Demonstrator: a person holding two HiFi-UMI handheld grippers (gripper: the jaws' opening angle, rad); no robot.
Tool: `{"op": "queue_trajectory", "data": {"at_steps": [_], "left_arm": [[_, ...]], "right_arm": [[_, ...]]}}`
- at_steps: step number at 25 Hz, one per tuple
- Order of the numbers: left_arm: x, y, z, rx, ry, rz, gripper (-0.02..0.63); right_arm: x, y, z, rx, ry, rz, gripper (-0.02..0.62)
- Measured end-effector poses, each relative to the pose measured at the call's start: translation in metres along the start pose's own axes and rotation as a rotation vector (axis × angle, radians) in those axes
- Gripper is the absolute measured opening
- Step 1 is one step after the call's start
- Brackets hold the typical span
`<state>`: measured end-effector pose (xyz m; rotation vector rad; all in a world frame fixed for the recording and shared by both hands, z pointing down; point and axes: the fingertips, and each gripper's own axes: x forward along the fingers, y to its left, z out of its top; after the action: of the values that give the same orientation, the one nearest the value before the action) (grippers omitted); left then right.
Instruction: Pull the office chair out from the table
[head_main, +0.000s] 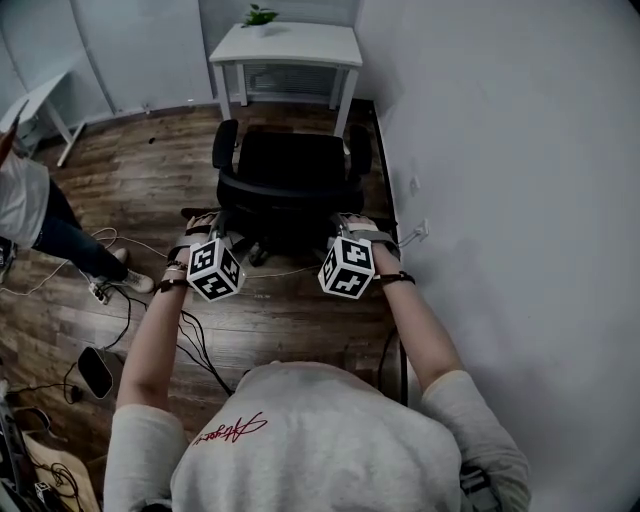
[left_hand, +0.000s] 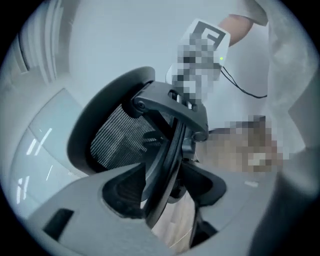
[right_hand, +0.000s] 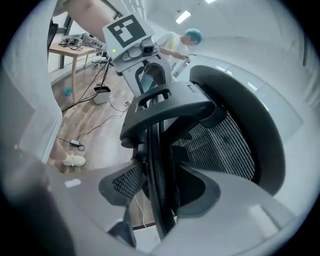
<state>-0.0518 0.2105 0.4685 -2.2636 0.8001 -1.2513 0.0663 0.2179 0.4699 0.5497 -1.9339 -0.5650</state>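
Observation:
The black office chair stands on the wood floor in front of the white table, its mesh back toward me. In the head view my left gripper and right gripper sit at the two ends of the backrest's top edge. In the left gripper view the backrest's rim runs between the left gripper jaws, and a slit of floor shows beside it. In the right gripper view the rim likewise passes between the right gripper jaws, with floor showing on one side. Neither pair of pads visibly presses on it.
The white wall runs close along the chair's right side. A person stands at the left. Cables trail over the floor by my left arm. A potted plant stands on the table, and another white desk is at far left.

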Motion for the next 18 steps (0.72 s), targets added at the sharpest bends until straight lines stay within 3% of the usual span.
{"op": "queue_trajectory", "data": {"at_steps": [4, 10, 15, 18], "left_arm": [[-0.013, -0.002, 0.008, -0.058, -0.067, 0.059, 0.224], [-0.039, 0.005, 0.025, -0.306, -0.235, 0.147, 0.221], [-0.067, -0.002, 0.048, -0.397, -0.355, 0.185, 0.218], [-0.081, -0.003, 0.056, -0.443, -0.406, 0.206, 0.215]], "right_arm": [[-0.010, 0.001, 0.004, 0.058, -0.044, -0.042, 0.210], [-0.032, 0.002, 0.022, 0.225, -0.185, -0.110, 0.195], [-0.060, 0.000, 0.042, 0.390, -0.325, -0.175, 0.179], [-0.071, 0.000, 0.052, 0.480, -0.395, -0.170, 0.176]]}}
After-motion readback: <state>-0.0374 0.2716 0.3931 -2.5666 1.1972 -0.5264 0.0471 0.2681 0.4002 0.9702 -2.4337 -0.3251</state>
